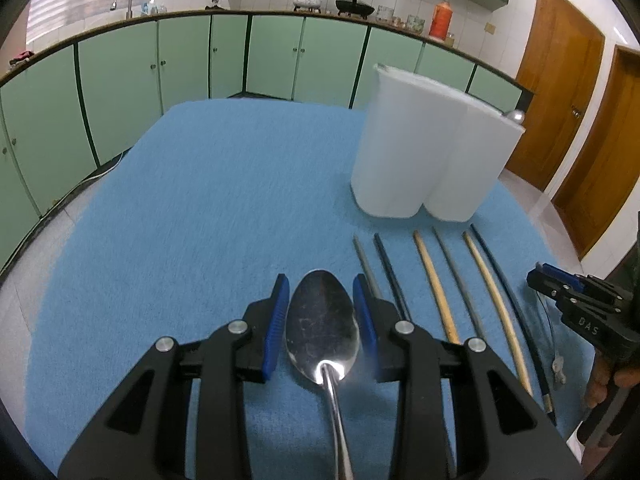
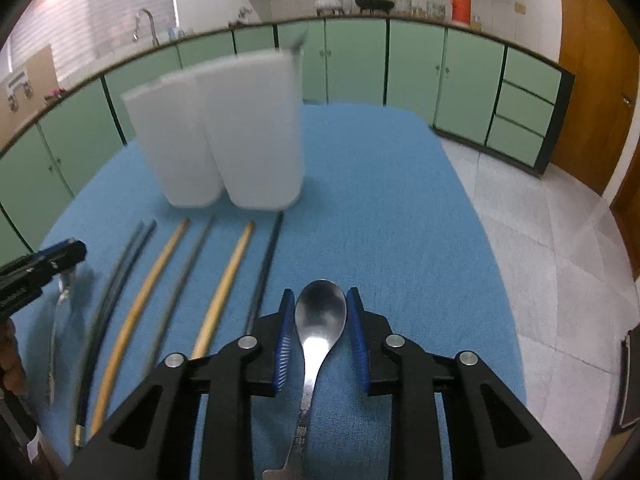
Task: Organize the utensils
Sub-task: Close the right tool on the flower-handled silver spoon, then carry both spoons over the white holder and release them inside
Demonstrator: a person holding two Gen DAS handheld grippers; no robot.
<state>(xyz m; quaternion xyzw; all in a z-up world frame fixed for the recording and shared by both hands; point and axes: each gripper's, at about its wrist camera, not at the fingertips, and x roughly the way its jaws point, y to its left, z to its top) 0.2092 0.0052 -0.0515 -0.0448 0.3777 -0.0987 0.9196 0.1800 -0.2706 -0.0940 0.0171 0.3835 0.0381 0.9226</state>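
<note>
The left hand-held gripper (image 1: pixel 320 292) hangs over the counter (image 1: pixel 200 200) near its front edge, to the left of the other utensils. Its blue pads are pinched on the bowl of the large spoon (image 1: pixel 320 328), one pad on each rim. The handle runs back under the gripper body. Gripping the bowl leaves the handle free, which probably suits dropping the spoon handle-first into a slot.

Next along, six chopsticks (image 1: pixel 433 284) lie side by side, pointing from the front edge toward the back. They are apart from one another, so each could be taken singly. None is gripped.

Behind their far ends, toward the back edge, the white holder (image 1: pixel 420 152) stands upright with two compartments joined side by side. A metal tip (image 1: pixel 515 115) shows above the rim of its right compartment, so at least one utensil seems to be sorted already. What it is cannot be told.

Furthest right, beyond the last chopstick, the right hand-held gripper (image 2: pixel 320 300) has the small spoon (image 2: pixel 320 316) between its pads. They look closed against the edges of the bowl, again with the handle trailing back. Whether either spoon is clear of the blue cloth is hard to judge.

With both spoons gripped and the chopsticks untouched, most of the sorting appears still to be done.
</note>
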